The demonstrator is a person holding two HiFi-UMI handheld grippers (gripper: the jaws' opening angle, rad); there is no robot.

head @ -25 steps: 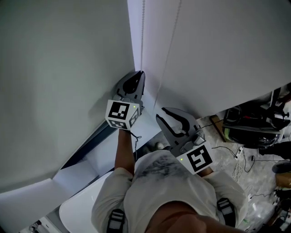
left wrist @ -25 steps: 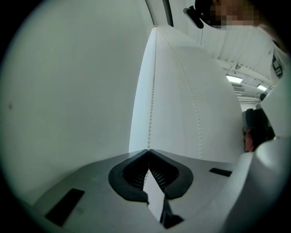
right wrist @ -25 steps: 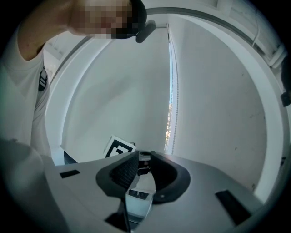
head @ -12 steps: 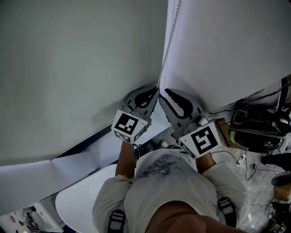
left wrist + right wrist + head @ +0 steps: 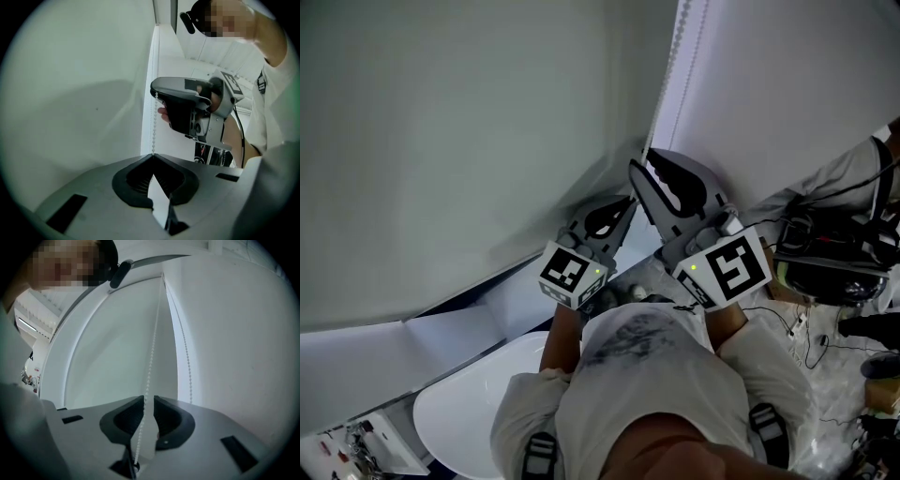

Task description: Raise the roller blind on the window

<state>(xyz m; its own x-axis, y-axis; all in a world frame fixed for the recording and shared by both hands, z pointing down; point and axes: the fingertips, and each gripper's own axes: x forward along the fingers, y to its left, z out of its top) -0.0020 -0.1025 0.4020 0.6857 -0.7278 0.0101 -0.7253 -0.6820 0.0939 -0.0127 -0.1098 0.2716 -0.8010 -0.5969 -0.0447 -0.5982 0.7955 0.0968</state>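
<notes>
Facing pale wall point(image 5: 441, 141) in head view, with white roller blind point(image 5: 787, 75) along its right edge and bead chain point(image 5: 678, 47) hanging at that edge. Pinching chain in left gripper view, left gripper point(image 5: 630, 199) fingertips pressed together on it. Letting chain pass loosely between slightly spread fingers point(image 5: 168, 418) of right gripper point(image 5: 637, 166) in right gripper view.

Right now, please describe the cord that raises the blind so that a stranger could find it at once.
Start at the big white roller blind on the right of the head view. Where its left edge meets the pale wall, a thin bead chain hangs down. Unlike the flat surfaces around it, it is a string of tiny white beads, pinched by the left hand-held gripper.
</notes>
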